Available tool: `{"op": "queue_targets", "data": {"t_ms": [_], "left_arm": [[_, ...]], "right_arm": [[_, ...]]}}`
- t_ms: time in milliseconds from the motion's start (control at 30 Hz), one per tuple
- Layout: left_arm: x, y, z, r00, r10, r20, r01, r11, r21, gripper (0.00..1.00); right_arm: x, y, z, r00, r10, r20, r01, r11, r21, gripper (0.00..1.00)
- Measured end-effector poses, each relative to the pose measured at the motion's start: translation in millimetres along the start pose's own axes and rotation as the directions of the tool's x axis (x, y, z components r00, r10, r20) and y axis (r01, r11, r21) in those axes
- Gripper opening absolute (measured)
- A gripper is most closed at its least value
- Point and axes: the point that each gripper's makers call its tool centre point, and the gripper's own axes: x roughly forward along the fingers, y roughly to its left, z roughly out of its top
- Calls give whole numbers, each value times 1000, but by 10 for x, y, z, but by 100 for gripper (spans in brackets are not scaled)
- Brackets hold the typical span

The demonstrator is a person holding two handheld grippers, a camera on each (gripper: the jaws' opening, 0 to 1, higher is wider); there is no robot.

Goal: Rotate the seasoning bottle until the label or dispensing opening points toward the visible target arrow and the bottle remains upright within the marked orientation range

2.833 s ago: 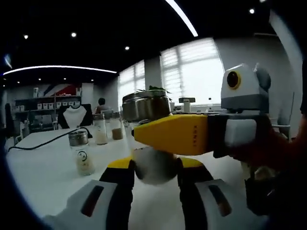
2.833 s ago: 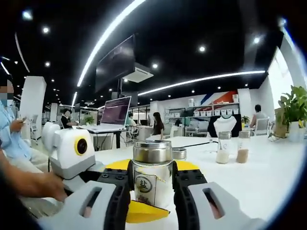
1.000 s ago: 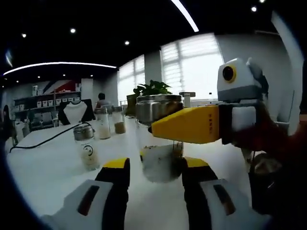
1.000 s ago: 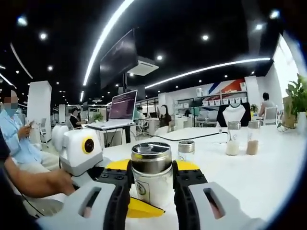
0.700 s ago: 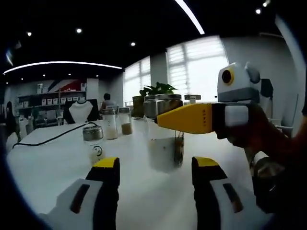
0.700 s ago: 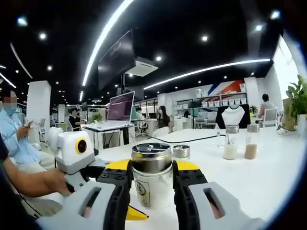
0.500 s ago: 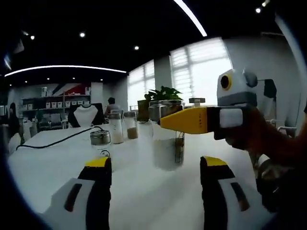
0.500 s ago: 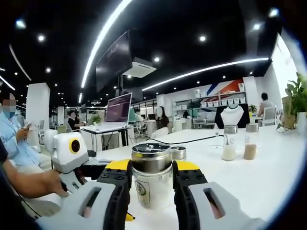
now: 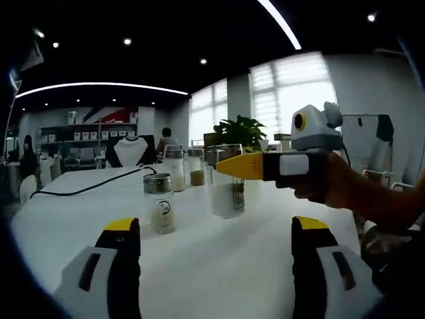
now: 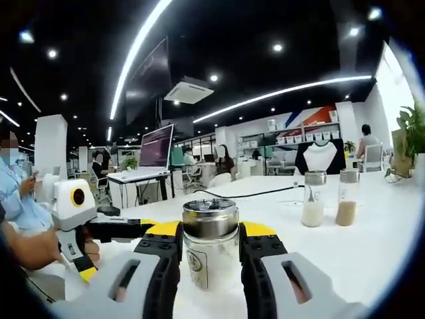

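Upright on the white table (image 10: 372,246), clamped at the neck by the right gripper (image 10: 210,249) for turning: the seasoning bottle (image 10: 210,249) with steel lid. Held well apart from it, jaws spread wide and empty, leaving room to rotate: the left gripper (image 9: 216,229). No target arrow to be made out.

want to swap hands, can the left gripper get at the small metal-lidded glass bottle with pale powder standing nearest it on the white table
Probably yes. The left gripper is open with wide-set jaws, and the small metal-lidded glass bottle stands alone on the white table just ahead, with bare tabletop between. The right gripper is further back, shut on the larger seasoning bottle.
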Motion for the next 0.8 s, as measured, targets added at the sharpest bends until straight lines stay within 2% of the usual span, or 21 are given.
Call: {"op": "queue_targets", "data": {"t_ms": [67, 167, 267, 500, 800], "left_arm": [[-4, 8, -31, 1000, 8, -17, -8, 1000, 4, 100], [-14, -5, -66, 999, 6, -36, -6, 1000, 5, 100], [-20, -2, -88, 999, 14, -52, -13, 1000, 11, 100], [-54, 10, -22, 999, 19, -38, -19, 1000, 8, 100], [-48, 25, -38, 999, 22, -44, -22, 1000, 11, 100]], "right_arm": [[25, -109, -24, 1000, -3, 5, 3, 999, 32, 31], [52, -225, -39, 1000, -15, 0, 15, 999, 36, 31], [71, -283, -48, 1000, -18, 0, 18, 1000, 10, 31], [142, -412, -146, 999, -24, -41, 24, 1000, -5, 31], [229, -575, -201, 997, -16, -71, 15, 1000, -6, 31]]}}
